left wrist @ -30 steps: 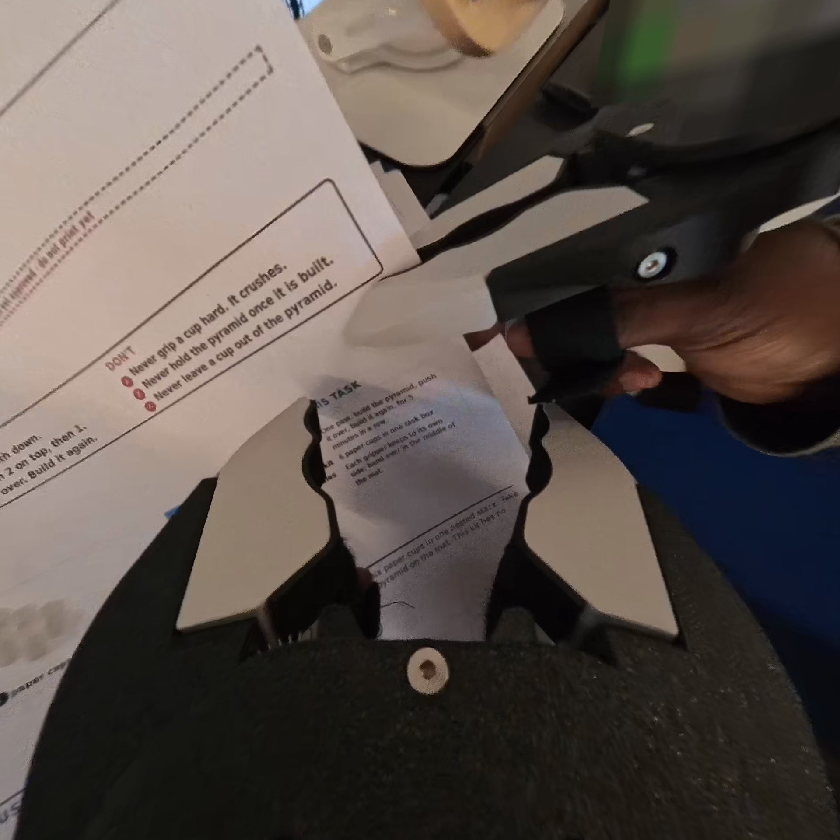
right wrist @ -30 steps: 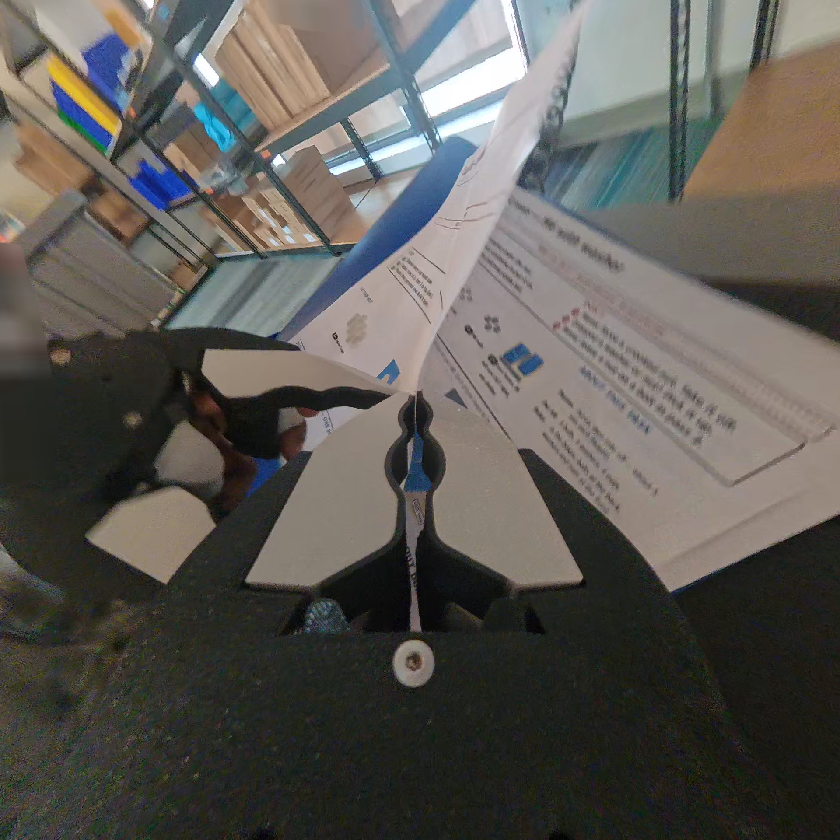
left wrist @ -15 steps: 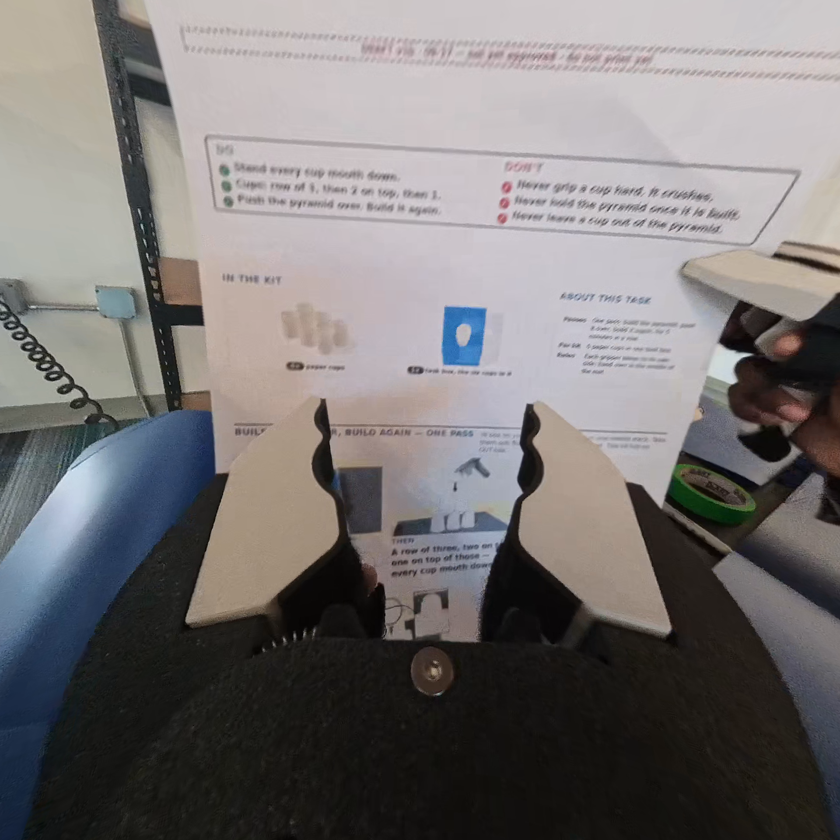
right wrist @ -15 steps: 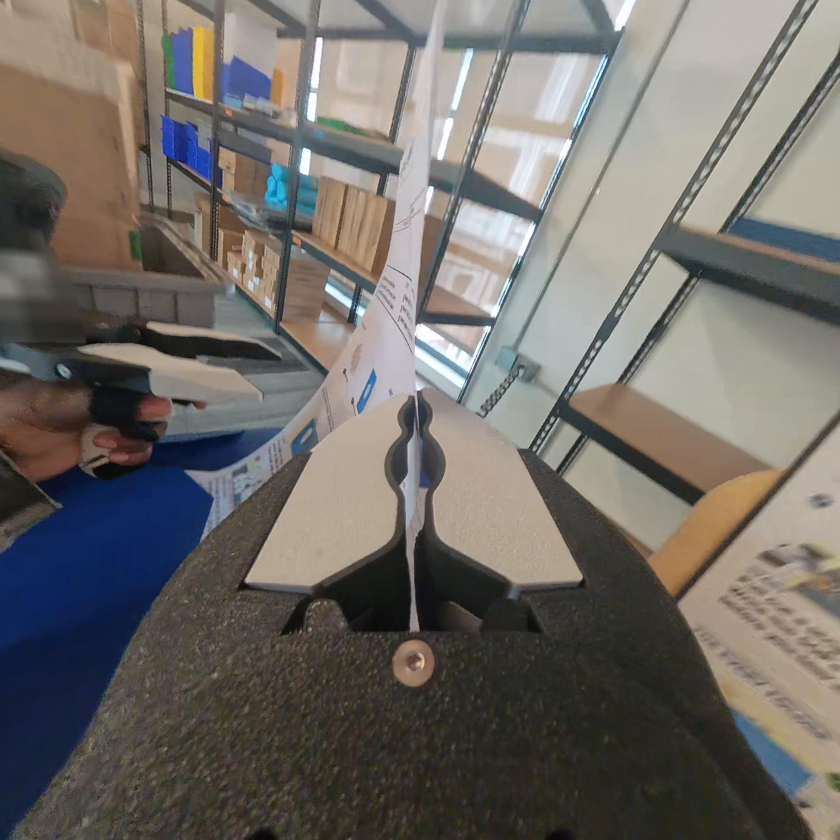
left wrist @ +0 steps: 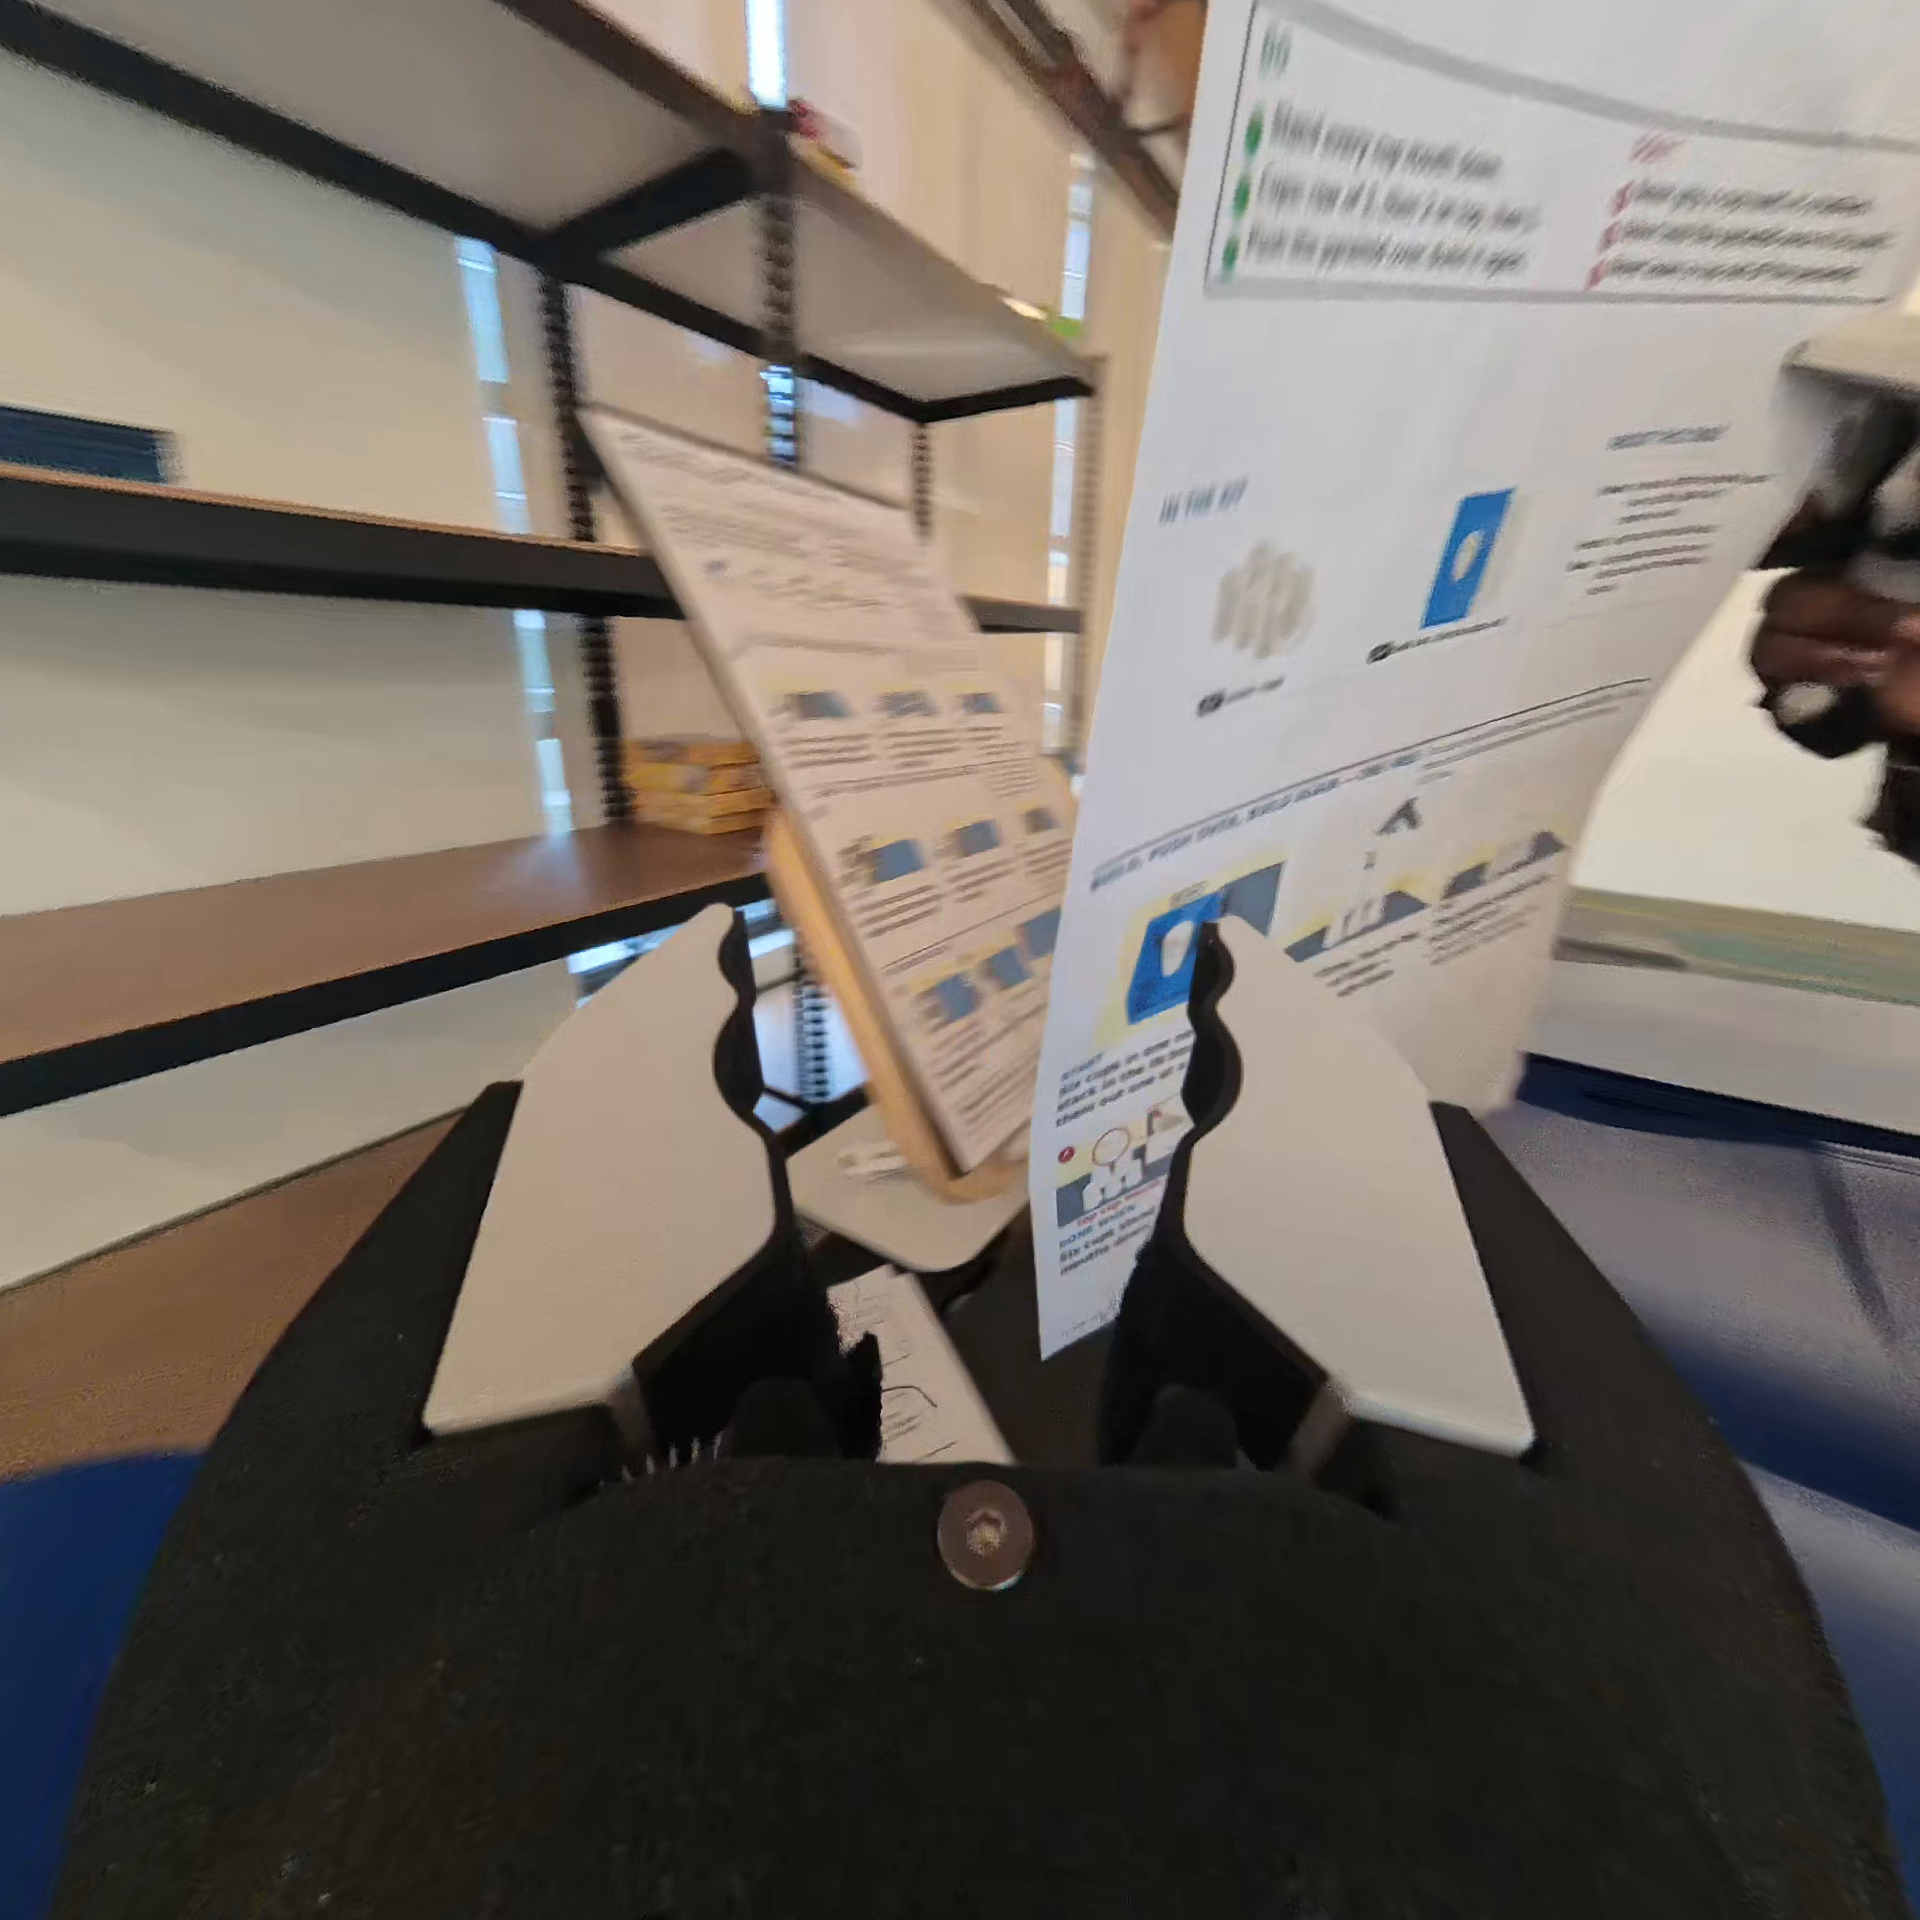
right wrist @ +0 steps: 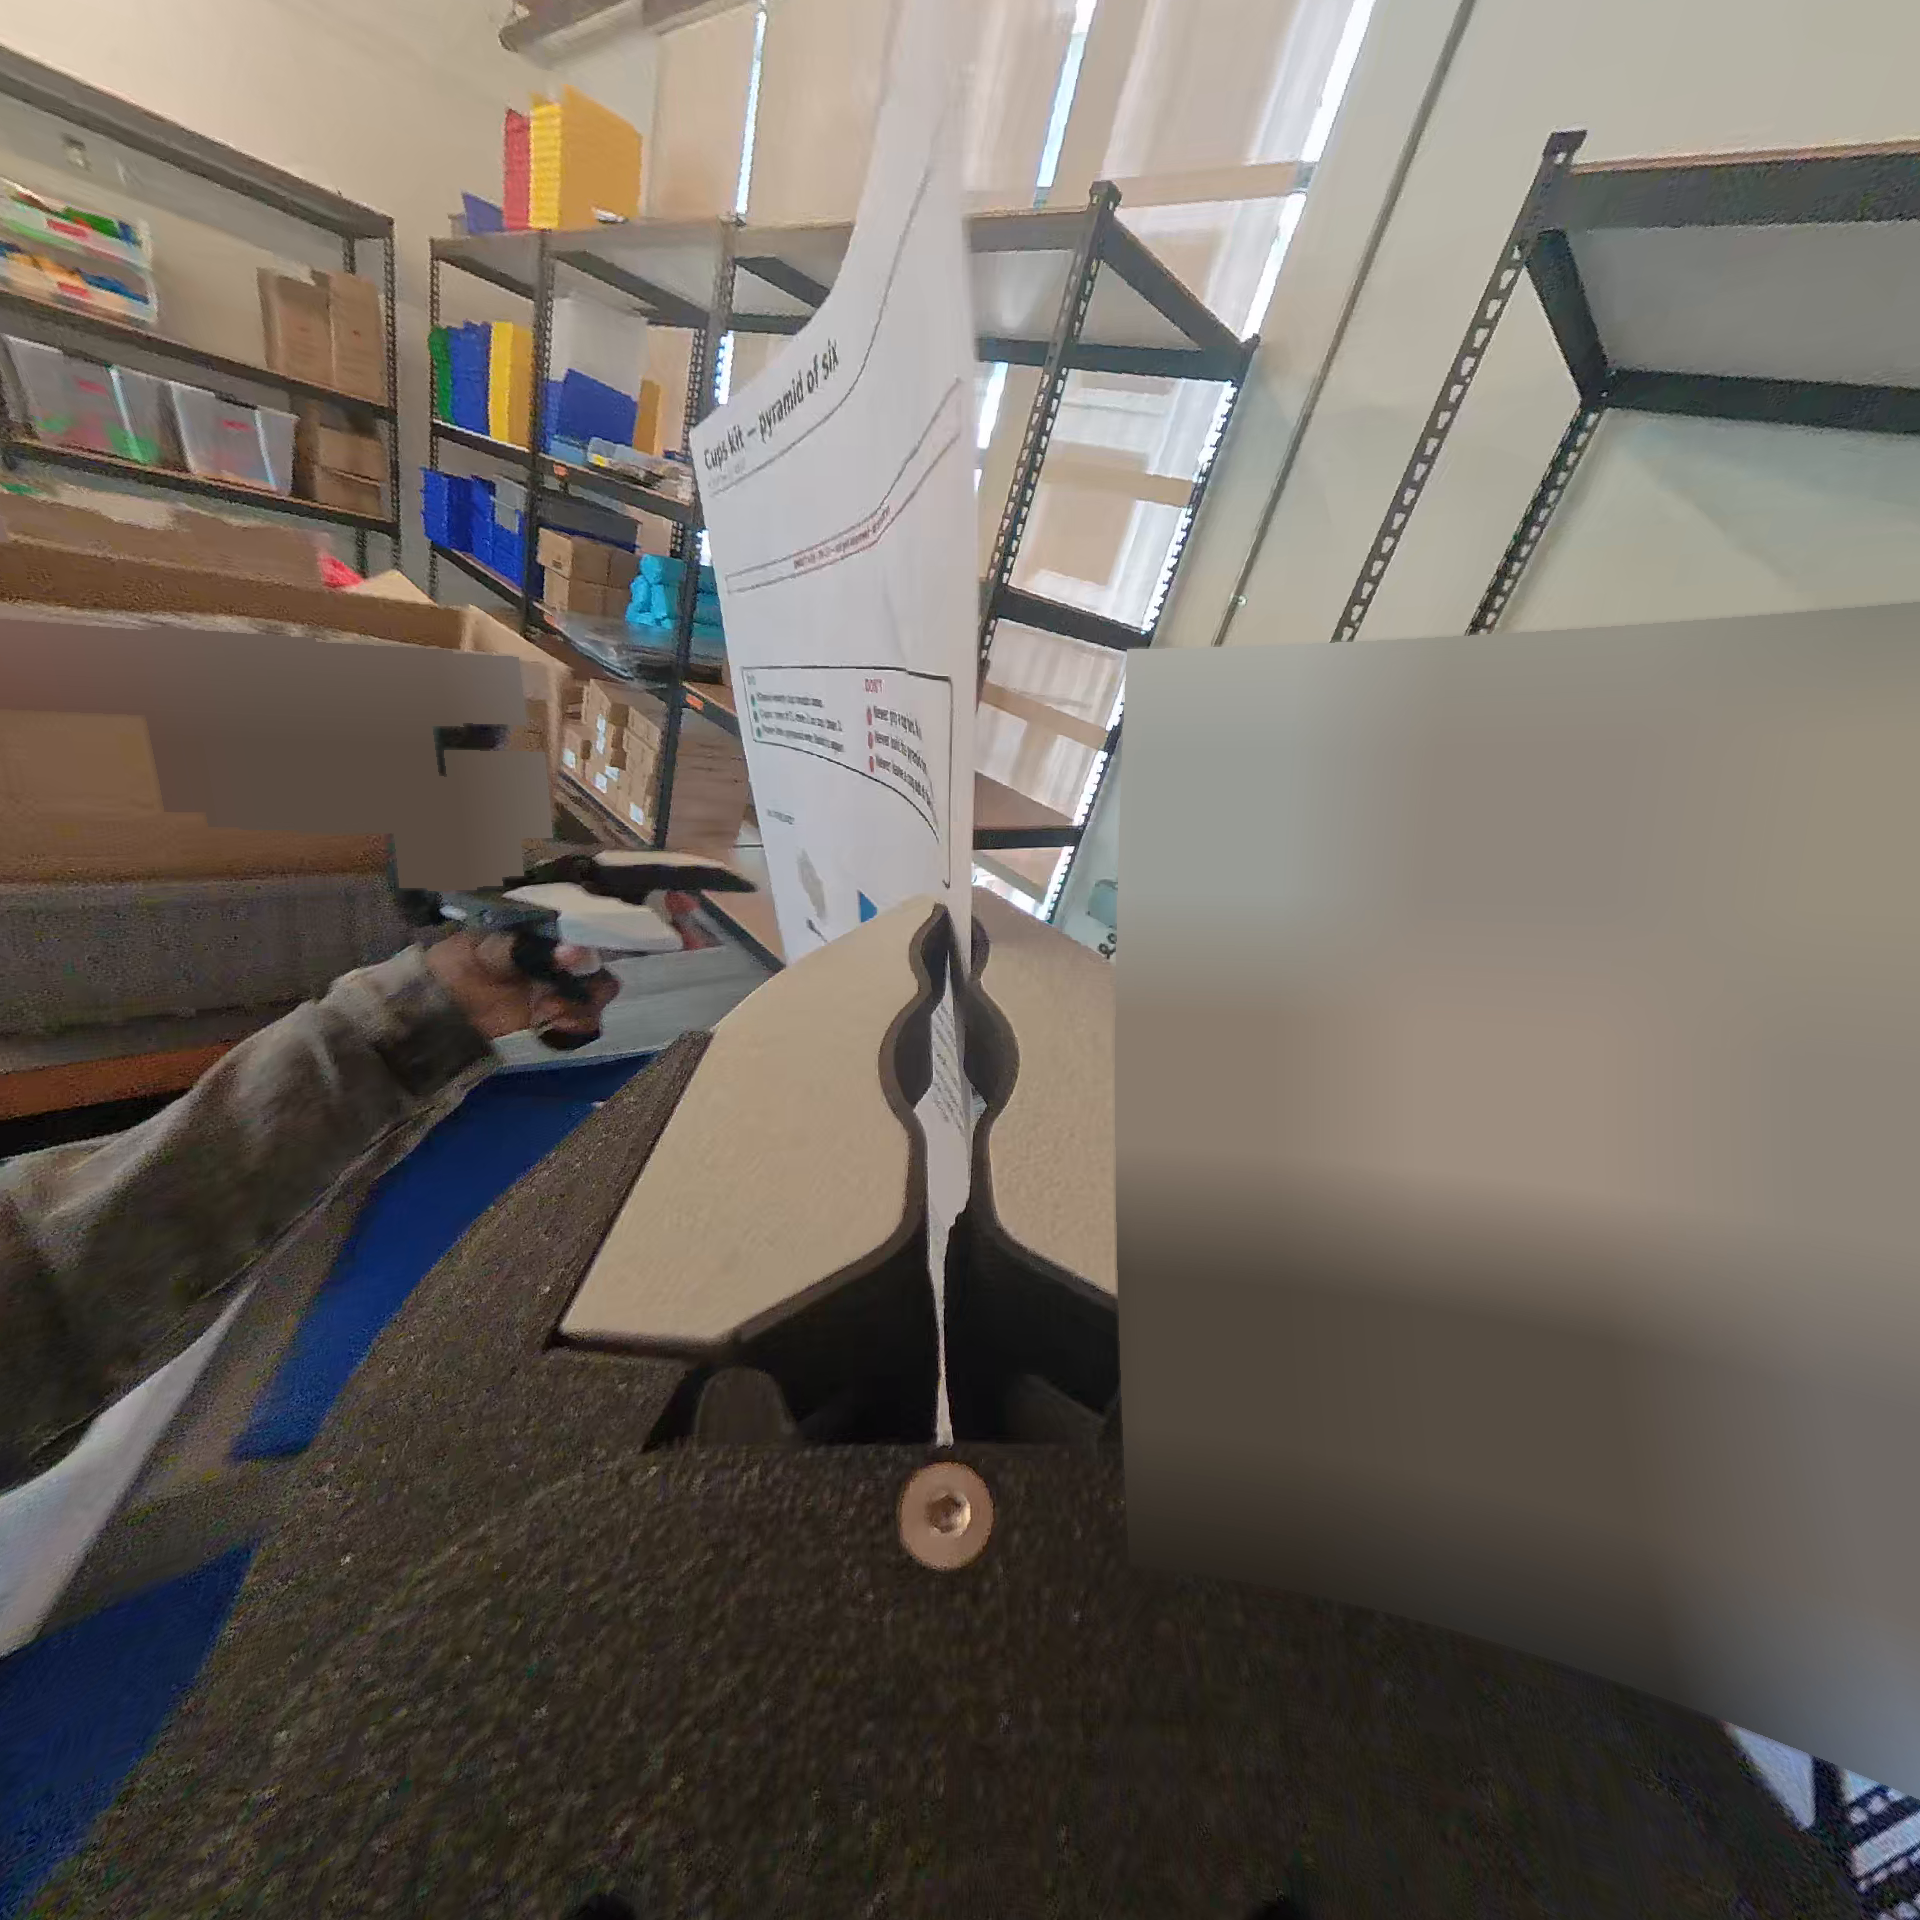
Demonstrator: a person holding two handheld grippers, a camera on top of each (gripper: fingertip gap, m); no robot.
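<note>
My right gripper [right wrist: 956,920] is shut on the edge of a white printed sheet [right wrist: 862,623], which stands upright and curls above the jaws. The same sheet [left wrist: 1403,675] hangs in front of and to the right of my left gripper [left wrist: 966,925], which is open and empty. Its right finger [left wrist: 1299,1143] overlaps the sheet's lower left part, with no grip on it. The right gripper [left wrist: 1860,416] shows blurred at the sheet's right edge. In the right wrist view, the left gripper [right wrist: 665,894] is held by a hand to the left of the sheet.
A second printed sheet leans on a wooden stand [left wrist: 883,790] behind the left gripper. Black metal shelving [left wrist: 312,935] is to the left, and shelves with boxes and coloured bins [right wrist: 499,416] are farther off. A blue mat [right wrist: 416,1195] lies below. A white box [left wrist: 1714,831] sits at the right.
The right gripper has raised the sheet from lying slanted to standing upright. The left view has swung left, so the sheet now sits to its right. Both grips are unchanged.
</note>
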